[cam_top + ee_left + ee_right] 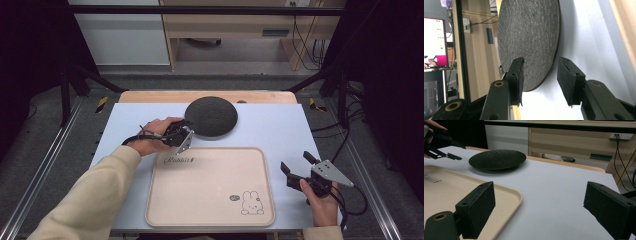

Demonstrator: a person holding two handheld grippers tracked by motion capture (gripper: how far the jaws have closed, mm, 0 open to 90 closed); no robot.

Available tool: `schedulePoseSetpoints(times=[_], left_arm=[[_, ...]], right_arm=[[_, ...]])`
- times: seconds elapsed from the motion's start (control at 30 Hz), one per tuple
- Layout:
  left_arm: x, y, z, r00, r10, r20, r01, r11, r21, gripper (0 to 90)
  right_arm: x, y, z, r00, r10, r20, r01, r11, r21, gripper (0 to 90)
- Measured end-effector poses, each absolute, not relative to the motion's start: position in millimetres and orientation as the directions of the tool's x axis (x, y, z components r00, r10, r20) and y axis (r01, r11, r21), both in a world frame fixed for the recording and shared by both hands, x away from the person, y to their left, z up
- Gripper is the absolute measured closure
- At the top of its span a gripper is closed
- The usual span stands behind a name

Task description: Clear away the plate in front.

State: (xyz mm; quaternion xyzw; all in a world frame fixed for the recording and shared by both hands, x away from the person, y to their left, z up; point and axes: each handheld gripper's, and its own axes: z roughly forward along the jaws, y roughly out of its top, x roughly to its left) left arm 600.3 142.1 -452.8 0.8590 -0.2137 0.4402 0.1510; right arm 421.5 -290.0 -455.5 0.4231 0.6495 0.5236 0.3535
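Risk sat with the left gripper (540, 81), jaws spread astride the near rim of the black plate (211, 115) just beyond the beige tray (210, 186): a shallow bite could slip, while the right gripper (299, 169) waited wide open beside that tray.

Before me lies my pale blue-white table top (280, 130), its wooden rim (150, 96) showing at the far edge. Beyond stands a light wooden desk (225, 25) with black cables (305, 47) hanging from a white wall socket (620, 136). A lit monitor screen (434, 42) glows beside it. Yellow-and-black tape strips (101, 104) mark the grey floor by a metal rail (45, 165)
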Motion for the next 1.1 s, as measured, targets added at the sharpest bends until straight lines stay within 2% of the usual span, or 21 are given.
schedulePoseSetpoints(times=[0.47,1.1], left_arm=[[606.8,131.1,-475.5,0.507,-0.254,0.824,-0.479,-0.878,0.025,62.1],[613.6,122.7,-485.0,0.484,-0.235,0.843,-0.464,-0.886,0.020,70.5]], right_arm=[[420.9,-291.0,-455.4,-0.388,0.921,-0.014,0.187,0.094,0.978,10.5],[421.5,-291.7,-456.1,-0.391,0.920,-0.013,0.186,0.093,0.978,10.8]])
